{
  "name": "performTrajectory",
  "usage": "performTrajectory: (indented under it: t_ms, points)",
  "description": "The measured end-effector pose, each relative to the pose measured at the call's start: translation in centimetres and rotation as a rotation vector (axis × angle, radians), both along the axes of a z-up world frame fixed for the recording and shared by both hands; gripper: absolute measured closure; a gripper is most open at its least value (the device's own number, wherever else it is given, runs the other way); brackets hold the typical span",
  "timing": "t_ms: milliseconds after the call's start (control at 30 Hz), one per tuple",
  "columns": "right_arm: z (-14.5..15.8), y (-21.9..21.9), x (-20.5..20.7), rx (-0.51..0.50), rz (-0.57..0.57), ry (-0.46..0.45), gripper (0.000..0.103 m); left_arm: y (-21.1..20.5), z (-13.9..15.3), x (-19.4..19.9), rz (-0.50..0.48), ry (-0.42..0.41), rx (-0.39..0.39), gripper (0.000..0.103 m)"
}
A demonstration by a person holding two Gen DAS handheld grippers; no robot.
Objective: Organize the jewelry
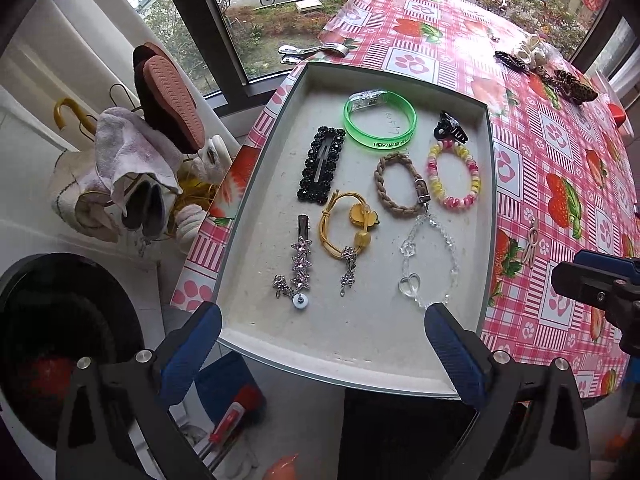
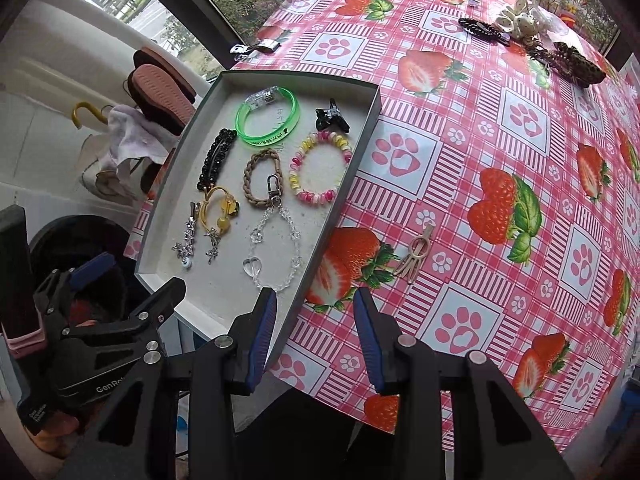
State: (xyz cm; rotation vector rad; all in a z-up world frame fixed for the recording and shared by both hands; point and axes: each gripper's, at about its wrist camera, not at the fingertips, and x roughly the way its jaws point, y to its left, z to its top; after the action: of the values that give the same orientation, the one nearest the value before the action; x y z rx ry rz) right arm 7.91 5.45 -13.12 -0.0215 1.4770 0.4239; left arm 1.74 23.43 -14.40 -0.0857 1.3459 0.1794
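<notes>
A shallow grey tray (image 1: 360, 344) (image 2: 224, 304) on the table holds several pieces: a green bangle (image 1: 380, 124), a black beaded clip (image 1: 322, 164), a braided brown band (image 1: 396, 186), a pink-yellow bead bracelet (image 1: 454, 174), a clear crystal bracelet (image 1: 430, 260), a yellow cord tie (image 1: 344, 226) and a star clip (image 1: 300, 260). My left gripper (image 1: 324, 320) is open and empty over the tray's near edge. My right gripper (image 2: 316, 300) is open and empty beside the tray's right wall. A beige clip (image 2: 416, 254) (image 1: 531, 242) lies on the cloth.
The strawberry-print cloth (image 2: 500, 208) covers the table. More hair clips (image 2: 572, 62) (image 1: 572, 86) and a black comb clip (image 2: 482, 30) lie at the far right. A metal clamp (image 1: 312, 52) holds the cloth's far edge. Left of the table are slippers (image 1: 168, 100) and a basket.
</notes>
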Motion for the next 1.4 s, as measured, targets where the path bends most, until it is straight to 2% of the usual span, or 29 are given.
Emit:
performTrajectory:
  t_ms: [267,300,367,567,600,667,700,967,1167,1400]
  points:
    - [1.3,1.2,0.2,-0.028,0.039,-0.035,0.059,0.5,0.8,-0.4,0.011,-0.002,-0.010,0.000]
    - [1.5,1.3,0.3,-0.033,0.042,-0.040,0.058,0.7,1.0,-0.5,0.015,-0.002,-0.018,0.000]
    - [2.0,1.5,0.3,-0.040,0.047,-0.049,0.048,0.9,1.3,-0.6,0.019,-0.005,-0.016,0.000]
    - [3.5,2.3,0.1,-0.072,0.087,-0.081,0.045,1.4,2.7,-1.0,0.006,-0.020,-0.023,0.000]
    - [3.8,2.4,0.1,-0.078,0.092,-0.085,0.042,1.5,2.9,-1.1,0.005,-0.017,-0.026,0.000]
    - [4.3,2.7,0.0,-0.086,0.096,-0.094,0.025,1.6,3.4,-1.1,0.002,-0.012,-0.033,0.000]
    - [4.7,2.7,-0.1,-0.082,0.094,-0.100,0.023,1.6,3.6,-1.2,0.001,-0.013,-0.032,0.000]
    - [7.3,3.0,-0.4,-0.126,0.085,-0.158,0.019,2.0,6.3,-1.8,0.008,-0.039,-0.017,0.000]
    - [9.0,3.3,-0.5,-0.111,0.071,-0.206,0.017,2.4,8.1,-2.1,0.010,-0.059,-0.009,0.000]
    - [10.1,4.1,-0.8,-0.129,0.084,-0.195,0.017,3.0,9.6,-2.4,0.007,-0.081,0.010,0.000]
